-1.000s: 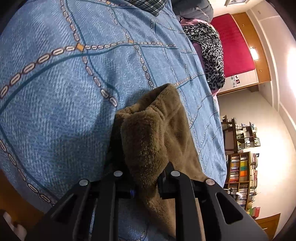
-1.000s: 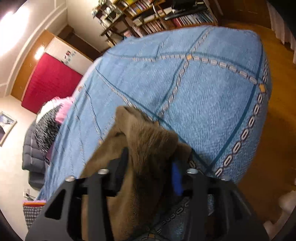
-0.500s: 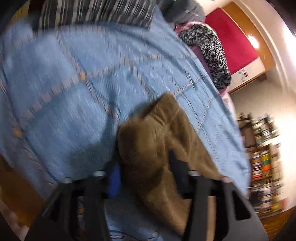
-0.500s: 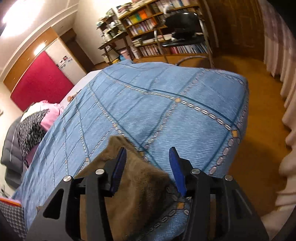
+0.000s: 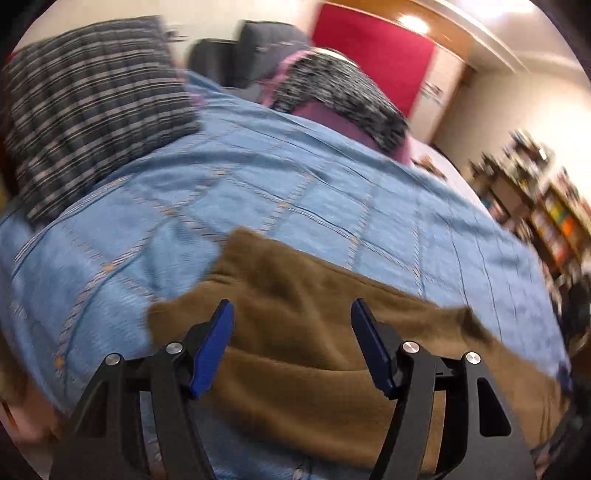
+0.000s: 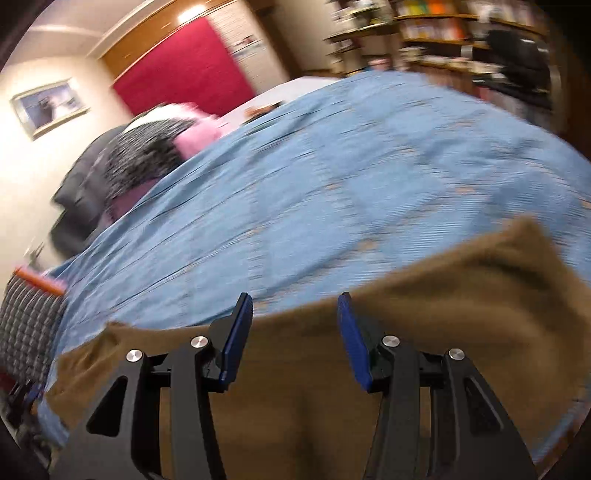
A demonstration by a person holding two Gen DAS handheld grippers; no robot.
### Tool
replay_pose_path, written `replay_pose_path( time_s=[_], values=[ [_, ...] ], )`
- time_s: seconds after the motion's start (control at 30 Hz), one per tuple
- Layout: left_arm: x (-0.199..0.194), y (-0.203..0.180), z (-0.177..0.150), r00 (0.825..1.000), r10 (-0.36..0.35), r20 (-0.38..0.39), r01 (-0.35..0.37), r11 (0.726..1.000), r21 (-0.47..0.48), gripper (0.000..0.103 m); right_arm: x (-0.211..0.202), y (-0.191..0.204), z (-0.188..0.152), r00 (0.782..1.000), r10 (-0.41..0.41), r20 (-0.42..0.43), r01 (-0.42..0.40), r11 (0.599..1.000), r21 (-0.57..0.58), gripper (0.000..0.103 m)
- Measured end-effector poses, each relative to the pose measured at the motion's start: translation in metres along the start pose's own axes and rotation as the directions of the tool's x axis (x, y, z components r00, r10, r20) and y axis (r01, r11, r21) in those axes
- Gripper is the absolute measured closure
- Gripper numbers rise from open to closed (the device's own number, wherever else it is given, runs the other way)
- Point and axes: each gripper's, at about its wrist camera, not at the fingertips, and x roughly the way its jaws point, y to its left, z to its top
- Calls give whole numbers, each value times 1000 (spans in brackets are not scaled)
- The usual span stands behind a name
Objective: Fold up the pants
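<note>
Brown fleece pants [image 5: 314, 332] lie in a folded band across the near part of a blue patterned bedspread [image 5: 258, 192]. My left gripper [image 5: 291, 332] hovers above the pants, its jaws opening, blue pads apart and nothing pressed between them. In the right wrist view the same pants [image 6: 461, 295] stretch across the lower half of the picture. My right gripper [image 6: 295, 325] stands open above their far edge, gripping nothing. Both views are motion blurred.
A dark plaid cloth [image 5: 85, 110] lies on the bed at the far left, a black-and-white patterned garment [image 5: 343, 96] with pink cloth at the far end. Bookshelves [image 6: 443, 33] and a red panel [image 6: 184, 70] line the walls. Wooden floor surrounds the bed.
Both grippers have let go of the pants, opened, lifted off and rolled. The pants, bunched up between the jaws before, now lie flat across the bedspread.
</note>
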Motion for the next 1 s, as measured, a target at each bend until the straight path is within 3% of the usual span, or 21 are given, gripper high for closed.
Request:
replay_pose_path(
  time_s=[0.13, 0.37, 0.5, 0.63, 0.83, 0.9, 0.93, 0.97, 1.0],
  values=[
    [31, -17, 0, 999, -16, -46, 19, 998, 62, 37, 32, 63, 2, 994, 91, -65, -97, 990, -101, 54],
    [68, -10, 10, 991, -49, -121, 52, 998, 19, 37, 89, 161, -14, 959, 190, -212, -238, 943, -234, 54],
    [86, 1, 20, 984, -74, -160, 68, 997, -41, 37, 114, 208, -19, 939, 219, -267, -296, 908, -296, 54],
    [96, 4, 26, 983, -67, -171, 63, 998, -31, 37, 140, 246, -22, 912, 244, -328, -354, 874, -333, 54],
    [114, 10, 27, 979, -62, -194, 53, 997, -48, 37, 181, 279, -38, 884, 200, -423, -377, 840, -391, 54],
    [119, 11, 29, 977, -56, -205, 48, 998, -42, 37, 193, 288, -45, 881, 169, -441, -374, 821, -432, 63],
    [120, 11, 30, 977, -50, -207, 43, 998, -40, 37, 198, 292, -49, 880, 156, -449, -372, 813, -448, 82],
    [123, 12, 33, 978, -29, -208, 22, 999, -38, 40, 202, 295, -50, 887, 136, -441, -355, 810, -466, 92],
    [126, 13, 36, 978, 1, -209, -8, 999, -36, 47, 205, 296, -48, 906, 116, -408, -323, 813, -485, 95]
  ],
)
